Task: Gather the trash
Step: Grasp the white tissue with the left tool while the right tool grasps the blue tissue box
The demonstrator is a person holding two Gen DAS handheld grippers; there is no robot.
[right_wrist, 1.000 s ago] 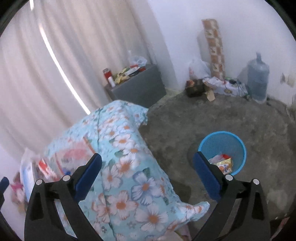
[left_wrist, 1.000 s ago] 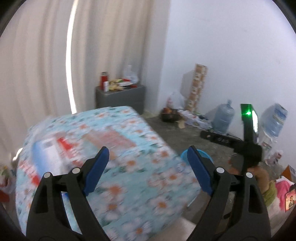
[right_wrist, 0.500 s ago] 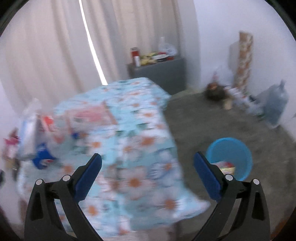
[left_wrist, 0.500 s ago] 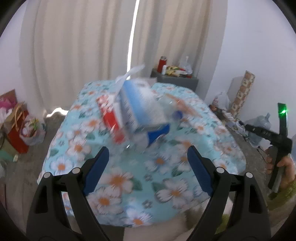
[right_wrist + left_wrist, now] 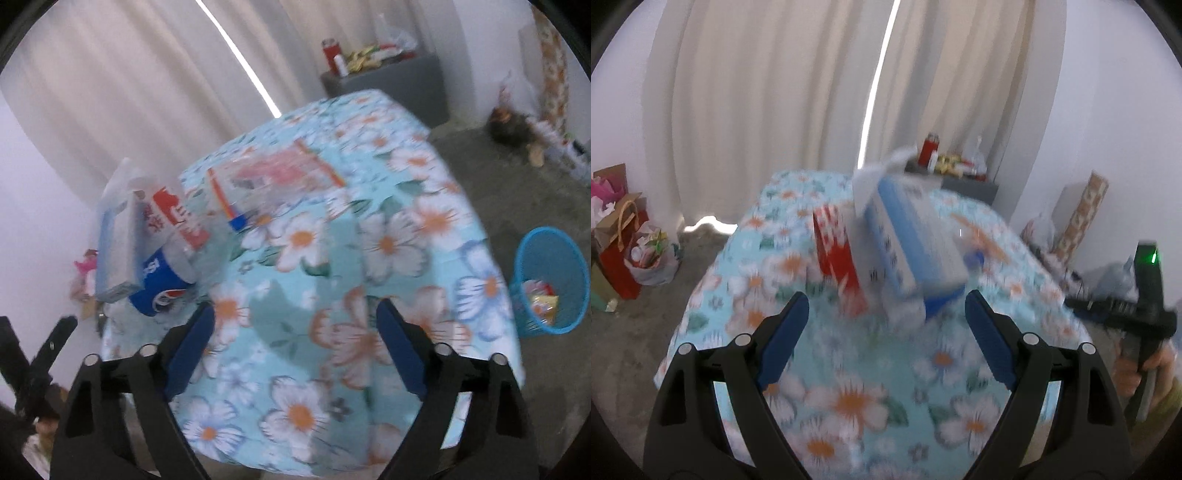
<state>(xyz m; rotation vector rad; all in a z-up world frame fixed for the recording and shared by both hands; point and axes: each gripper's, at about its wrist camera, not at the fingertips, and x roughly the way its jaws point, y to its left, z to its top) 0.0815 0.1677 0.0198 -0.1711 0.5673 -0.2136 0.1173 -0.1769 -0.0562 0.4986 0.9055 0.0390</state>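
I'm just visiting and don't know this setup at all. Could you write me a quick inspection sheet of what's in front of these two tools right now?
Surface: table under a blue floral cloth; both views are blurred.
Job's things: a pile on the table: blue-and-white carton, red-and-white box, blue Pepsi cup, flat clear wrapper. Blue bin on the floor beside the table, with wrappers already in it.
Clutter: gift bags on the floor by the curtain; grey cabinet carrying a red bottle and snacks.
Grippers: left tool and right tool are both open and empty, apart from the pile.
Cables: nothing seen clearly.
Surroundings: cream curtains, white walls, a patterned roll leaning against the wall.
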